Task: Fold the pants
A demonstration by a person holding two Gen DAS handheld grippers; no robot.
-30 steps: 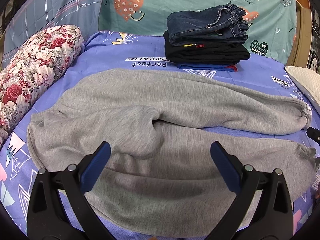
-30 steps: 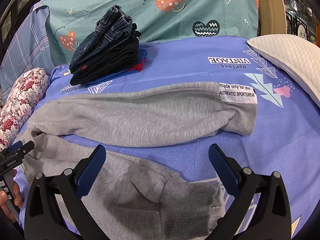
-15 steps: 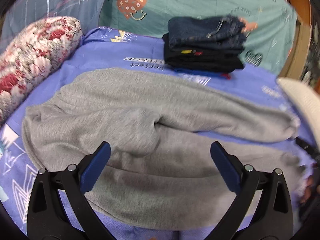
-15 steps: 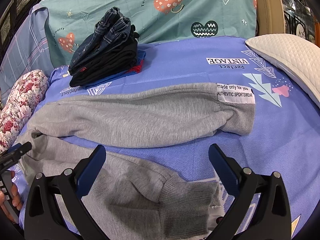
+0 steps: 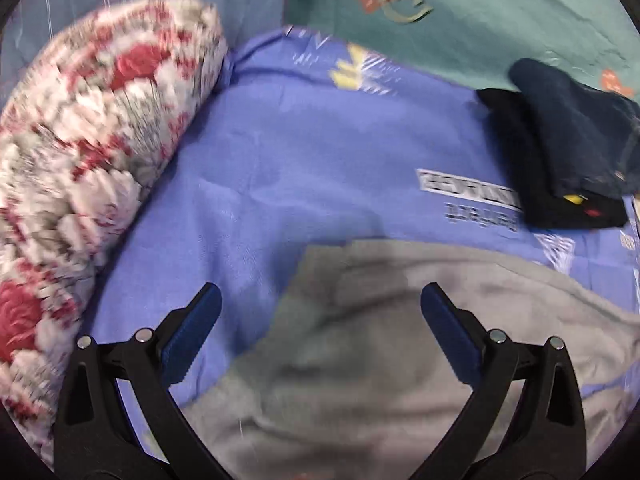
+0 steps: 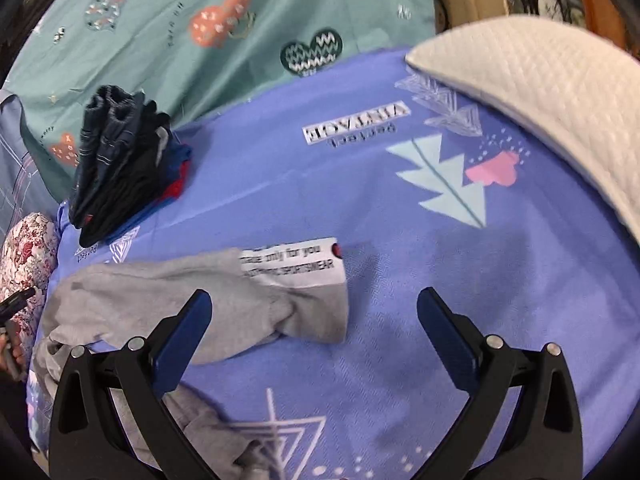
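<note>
Grey sweatpants [image 5: 380,344] lie spread on the purple bedsheet [image 5: 312,152]. In the left wrist view my left gripper [image 5: 320,312] is open and empty, over the waist end of the pants near their far corner. In the right wrist view my right gripper [image 6: 314,312] is open and empty, just past the far leg's cuff with its white label [image 6: 294,262]. The near leg [image 6: 192,420] lies bunched under my left finger. The left view is blurred.
A stack of folded dark pants [image 5: 560,148] sits at the back of the bed, also in the right wrist view [image 6: 120,168]. A floral bolster [image 5: 80,168] lies at the left, a white pillow [image 6: 540,108] at the right. The teal headboard cover [image 6: 200,40] stands behind.
Both grippers have swung outward: the left toward the waist corner and floral bolster, the right toward the far leg's cuff and white pillow. Both stay open; the pants have not moved.
</note>
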